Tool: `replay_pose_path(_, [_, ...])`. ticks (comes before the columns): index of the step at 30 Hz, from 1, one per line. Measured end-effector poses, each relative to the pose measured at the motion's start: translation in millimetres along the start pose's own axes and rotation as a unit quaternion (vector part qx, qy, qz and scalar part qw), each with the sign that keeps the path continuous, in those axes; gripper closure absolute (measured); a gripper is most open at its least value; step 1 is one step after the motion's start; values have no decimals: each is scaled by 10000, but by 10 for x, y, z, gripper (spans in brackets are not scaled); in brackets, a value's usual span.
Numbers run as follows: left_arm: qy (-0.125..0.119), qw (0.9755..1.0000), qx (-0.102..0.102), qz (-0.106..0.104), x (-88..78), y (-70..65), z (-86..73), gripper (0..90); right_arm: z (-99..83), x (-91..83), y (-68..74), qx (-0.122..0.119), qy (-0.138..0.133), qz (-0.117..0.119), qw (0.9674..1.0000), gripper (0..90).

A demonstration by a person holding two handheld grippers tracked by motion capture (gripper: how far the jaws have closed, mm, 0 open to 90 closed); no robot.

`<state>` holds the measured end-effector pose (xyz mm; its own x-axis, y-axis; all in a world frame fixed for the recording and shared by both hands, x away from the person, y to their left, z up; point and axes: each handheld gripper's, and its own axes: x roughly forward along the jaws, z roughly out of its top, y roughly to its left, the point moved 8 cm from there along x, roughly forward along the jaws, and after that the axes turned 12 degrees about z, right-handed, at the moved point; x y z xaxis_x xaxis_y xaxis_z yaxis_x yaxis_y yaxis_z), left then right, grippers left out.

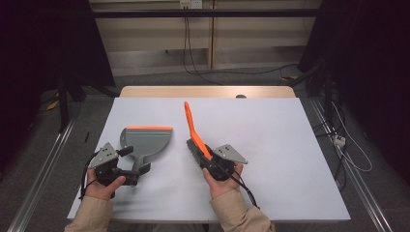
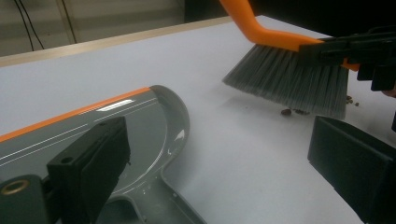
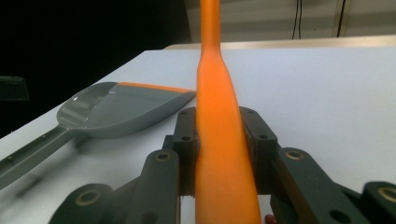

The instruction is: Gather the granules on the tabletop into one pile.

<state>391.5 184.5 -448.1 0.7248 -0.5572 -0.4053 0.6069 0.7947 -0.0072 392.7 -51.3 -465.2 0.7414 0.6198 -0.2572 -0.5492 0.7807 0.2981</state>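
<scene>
A grey dustpan [image 1: 147, 139] with an orange front lip lies flat on the white table [image 1: 280, 145], left of centre. Its handle runs back between the wide-apart jaws of my left gripper [image 1: 135, 160], which is open; in the left gripper view the pan [image 2: 140, 135] sits by the left jaw. My right gripper [image 1: 209, 162] is shut on the orange handle of a brush [image 1: 192, 126]. Seen from the right gripper [image 3: 219, 135], both pads press the handle [image 3: 219, 93]. The grey bristles [image 2: 289, 81] rest on the table right of the pan.
A few small brown crumbs [image 2: 292, 112] lie beside the bristles. A wooden table edge [image 1: 208, 92] shows beyond the white sheet. Cables and metal rails run along the floor on both sides. The sheet's right half is open room.
</scene>
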Motion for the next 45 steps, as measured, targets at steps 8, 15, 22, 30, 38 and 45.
replay_pose_path(8, [11,10000,0,4,4,2,-6,56,-151,55,-60,17,226,-113,9997,709])
replay_pose_path(15, [18,10000,-12,18,6,0,-9,56,-158,-46,-152,82,261,-212,9994,709])
replay_pose_path(22, [42,10000,1,52,-2,-3,-9,55,-173,-194,-256,174,253,-328,9990,708])
replay_pose_path(30, [67,9999,-18,87,-7,-2,-12,55,-182,-333,-333,238,242,-415,9986,708])
replay_pose_path(38, [100,9999,-13,113,-20,8,-31,55,-176,-403,-383,251,254,-450,9983,709])
replay_pose_path(45, [173,9997,-27,147,-15,12,-51,55,-122,-416,-373,253,249,-268,9990,710])
